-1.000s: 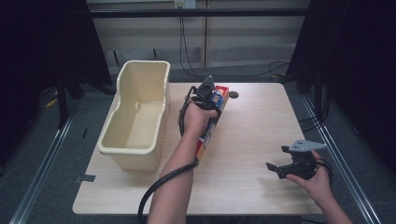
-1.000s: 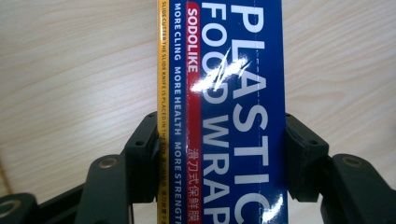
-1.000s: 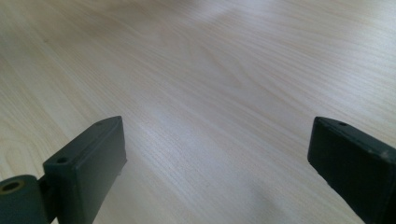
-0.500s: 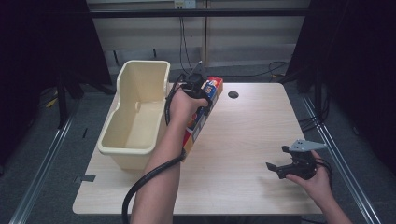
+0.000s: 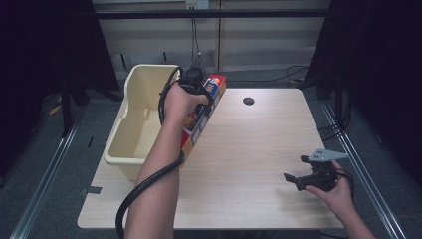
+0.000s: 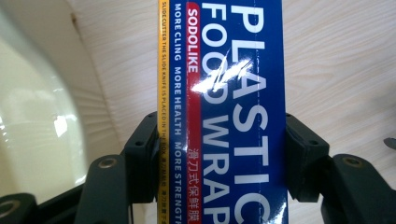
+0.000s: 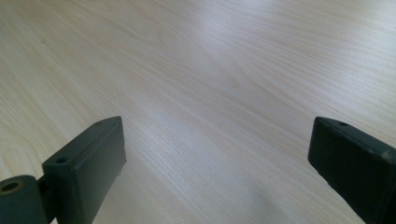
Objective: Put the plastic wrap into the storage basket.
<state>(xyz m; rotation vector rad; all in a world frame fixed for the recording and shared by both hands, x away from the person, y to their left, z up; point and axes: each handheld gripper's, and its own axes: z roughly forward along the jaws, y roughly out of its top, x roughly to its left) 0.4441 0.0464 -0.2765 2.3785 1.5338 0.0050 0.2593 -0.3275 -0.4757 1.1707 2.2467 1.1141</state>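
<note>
Where jaws clamp: plastic wrap box [image 6: 224,112] lettering.

high: overhead, forward-down | gripper views: close, perhaps sharing table [image 5: 259,149]

Right gripper [image 7: 219,163] jaws wide apart over bare wooden table [image 7: 210,70].

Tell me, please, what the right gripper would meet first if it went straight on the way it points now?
Probably the bare table top. The right gripper has open jaws with nothing between them, and its own view looks slightly down along wood. Depth is hard to judge.
</note>
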